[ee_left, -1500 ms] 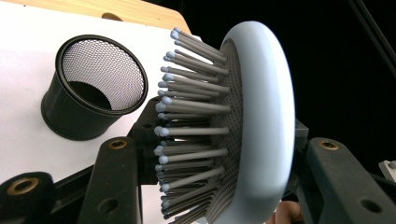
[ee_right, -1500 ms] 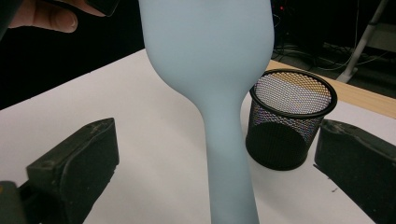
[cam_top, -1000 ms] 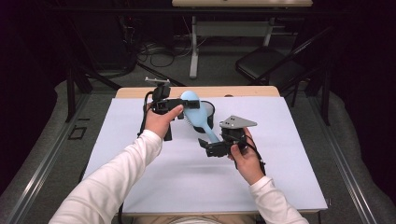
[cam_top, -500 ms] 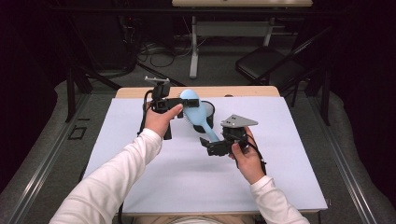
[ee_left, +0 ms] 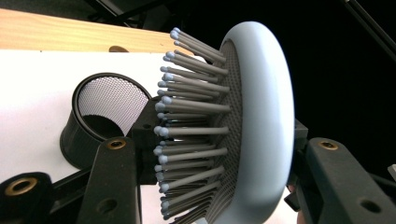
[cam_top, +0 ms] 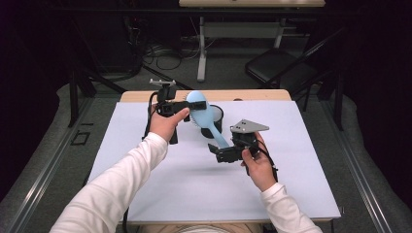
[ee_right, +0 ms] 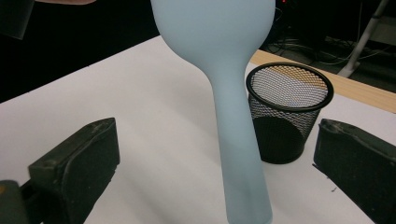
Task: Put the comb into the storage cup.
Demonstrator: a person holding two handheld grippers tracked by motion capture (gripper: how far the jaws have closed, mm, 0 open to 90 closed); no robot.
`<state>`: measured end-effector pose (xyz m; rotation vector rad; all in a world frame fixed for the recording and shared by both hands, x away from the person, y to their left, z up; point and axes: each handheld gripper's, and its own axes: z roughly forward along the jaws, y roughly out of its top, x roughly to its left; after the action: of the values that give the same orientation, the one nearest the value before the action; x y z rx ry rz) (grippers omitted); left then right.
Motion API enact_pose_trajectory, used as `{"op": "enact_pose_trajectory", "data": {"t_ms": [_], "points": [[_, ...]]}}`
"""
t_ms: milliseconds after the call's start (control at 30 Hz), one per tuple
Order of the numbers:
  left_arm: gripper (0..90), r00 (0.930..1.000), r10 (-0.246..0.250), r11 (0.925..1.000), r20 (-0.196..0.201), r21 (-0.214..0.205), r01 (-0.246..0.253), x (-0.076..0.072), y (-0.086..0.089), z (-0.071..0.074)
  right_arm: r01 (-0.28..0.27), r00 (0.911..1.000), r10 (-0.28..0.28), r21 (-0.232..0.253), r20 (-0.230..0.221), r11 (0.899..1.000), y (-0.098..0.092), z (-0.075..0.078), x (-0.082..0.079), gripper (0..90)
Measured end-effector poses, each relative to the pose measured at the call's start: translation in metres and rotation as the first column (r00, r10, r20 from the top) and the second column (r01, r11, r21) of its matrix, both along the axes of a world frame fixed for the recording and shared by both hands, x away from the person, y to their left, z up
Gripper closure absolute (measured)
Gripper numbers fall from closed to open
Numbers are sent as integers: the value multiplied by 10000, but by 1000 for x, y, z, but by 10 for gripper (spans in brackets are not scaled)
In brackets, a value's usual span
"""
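The light blue hairbrush [cam_top: 203, 116] is up in the air in the middle of the high view, over the white table cover [cam_top: 145, 194]. The left gripper [cam_top: 187, 108] is clamped on the brush's round head, one jaw on the bristles and one on the smooth back. The right gripper [cam_top: 219, 153] has its jaws wide apart, with the brush handle between them and not squeezed. A black mesh cup [cam_top: 216, 116] stands just behind the brush, partly hidden by it.
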<state>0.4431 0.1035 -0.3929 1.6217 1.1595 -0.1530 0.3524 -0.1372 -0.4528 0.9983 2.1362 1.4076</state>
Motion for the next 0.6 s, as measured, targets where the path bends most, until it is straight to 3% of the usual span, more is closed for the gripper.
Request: {"op": "enact_pose_trajectory", "data": {"t_ms": [367,600], "points": [[494,9963,-216,9997,830,131,206,2,-3,1,80,9997,-80,30,215,10000,-6,3,-3,1],[494,9962,-172,9993,849,347,143,4,-4,0,252,9995,-252,8,199,9997,-7,3,-2,3]]}}
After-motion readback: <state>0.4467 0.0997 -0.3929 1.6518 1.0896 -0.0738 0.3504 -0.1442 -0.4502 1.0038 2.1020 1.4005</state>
